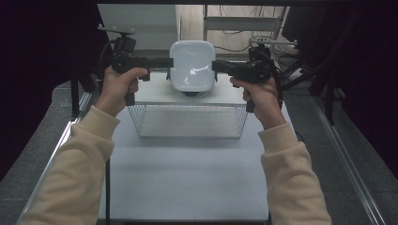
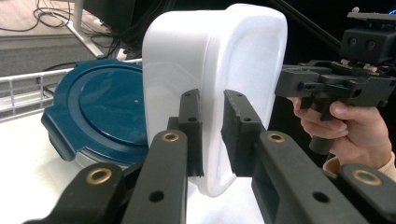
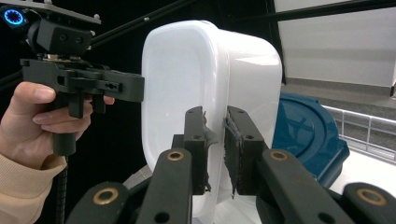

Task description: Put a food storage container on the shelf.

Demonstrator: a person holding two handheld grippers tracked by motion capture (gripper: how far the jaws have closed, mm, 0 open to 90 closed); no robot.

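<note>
White, rounded-square plastic container [image 1: 192,65] hangs in the air between the 2 grippers, tipped on its side so that its open mouth faces the high view's camera. It sits above the far end of the white table [image 1: 187,178], over a flat white board [image 1: 155,93] that lies across a wire basket [image 1: 187,123].

The left gripper [image 1: 168,62], held in the person's left hand [image 1: 119,86], comes in level from the left and clamps the container's left rim. In the left gripper view its 2 black pads [image 2: 191,130] stand narrow, one on the inside and one on the outside of the thin white wall, pressing it.

The right gripper [image 1: 216,65], in the right hand [image 1: 260,93], grips the opposite rim the same way. In the right gripper view its worn pads [image 3: 238,149] pinch the wall from both faces.

A round dark-blue plastic lid [image 2: 98,109] lies flat on the white board just behind the container, beside the basket's wire rail [image 2: 28,81].
</note>
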